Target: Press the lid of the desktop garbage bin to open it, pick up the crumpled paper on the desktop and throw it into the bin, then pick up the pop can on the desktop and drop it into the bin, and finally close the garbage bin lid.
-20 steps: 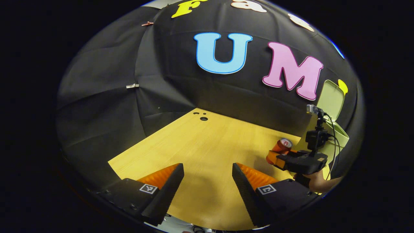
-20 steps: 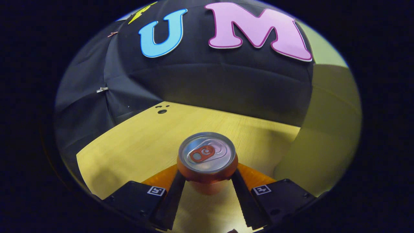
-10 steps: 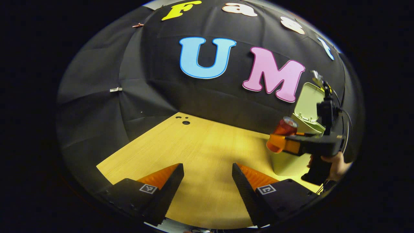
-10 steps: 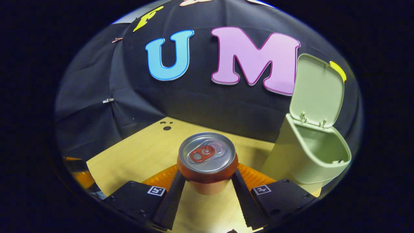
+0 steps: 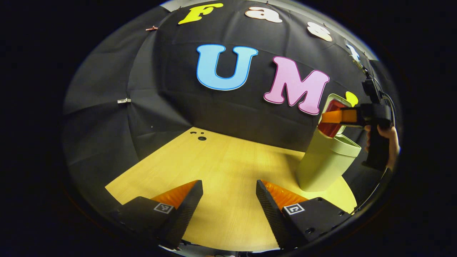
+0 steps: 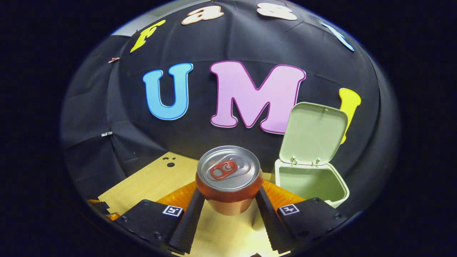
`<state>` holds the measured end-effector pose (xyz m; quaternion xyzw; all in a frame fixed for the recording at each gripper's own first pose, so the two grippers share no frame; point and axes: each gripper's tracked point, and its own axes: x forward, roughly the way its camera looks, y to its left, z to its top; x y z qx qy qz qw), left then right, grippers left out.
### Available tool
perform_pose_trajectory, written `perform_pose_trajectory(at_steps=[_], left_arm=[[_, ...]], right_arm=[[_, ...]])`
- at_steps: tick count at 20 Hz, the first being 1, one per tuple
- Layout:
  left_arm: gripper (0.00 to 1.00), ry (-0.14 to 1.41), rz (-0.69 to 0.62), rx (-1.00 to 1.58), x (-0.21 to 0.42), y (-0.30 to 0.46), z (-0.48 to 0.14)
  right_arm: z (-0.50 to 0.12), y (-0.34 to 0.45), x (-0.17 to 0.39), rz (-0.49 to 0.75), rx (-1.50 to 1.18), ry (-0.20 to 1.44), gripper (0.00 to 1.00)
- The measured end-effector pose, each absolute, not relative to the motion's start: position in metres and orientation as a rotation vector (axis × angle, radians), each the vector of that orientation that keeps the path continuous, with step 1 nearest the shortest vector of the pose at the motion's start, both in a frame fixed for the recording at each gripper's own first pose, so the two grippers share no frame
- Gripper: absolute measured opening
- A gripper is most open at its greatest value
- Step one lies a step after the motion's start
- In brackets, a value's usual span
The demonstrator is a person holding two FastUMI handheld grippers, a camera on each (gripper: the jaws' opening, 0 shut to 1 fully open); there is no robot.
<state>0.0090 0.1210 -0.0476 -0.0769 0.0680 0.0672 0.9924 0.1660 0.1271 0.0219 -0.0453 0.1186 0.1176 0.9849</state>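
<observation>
Raised since a second ago: right tongs [image 6: 228, 210] clamping pop can [image 6: 228, 176], beside open bin [image 6: 310, 184]. Left tongs [image 5: 229, 207] open, empty, above counter [image 5: 221, 160]. Next, likely: centre over bin, release.

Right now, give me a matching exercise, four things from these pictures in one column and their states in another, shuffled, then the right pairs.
Things:
1. pop can
2. bin lid
3. left gripper
4. garbage bin

States:
A. jaws apart over the bare desktop, holding nothing
B. swung up, standing open
C. clamped between the right gripper fingers, lifted off the desktop
D. standing on the desktop, mouth uncovered

Pairs: 1-C, 2-B, 3-A, 4-D
</observation>
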Motion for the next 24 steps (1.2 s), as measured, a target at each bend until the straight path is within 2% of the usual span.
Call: perform_pose_trajectory(at_steps=[6, 13, 24], left_arm=[[0.96, 0.155, 0.123, -0.113, 0.009, 0.110, -0.046], [0.96, 0.189, 0.167, -0.091, 0.035, 0.092, -0.051], [0.96, 0.216, 0.147, -0.072, 0.065, 0.061, -0.048]], right_arm=[[0.063, 0.065, 0.182, 0.147, -0.050, 0.190, 0.82], [0.024, -0.005, 0.223, 0.076, -0.008, 0.253, 0.82], [-0.008, -0.022, 0.253, 0.077, -0.015, 0.302, 0.83]])
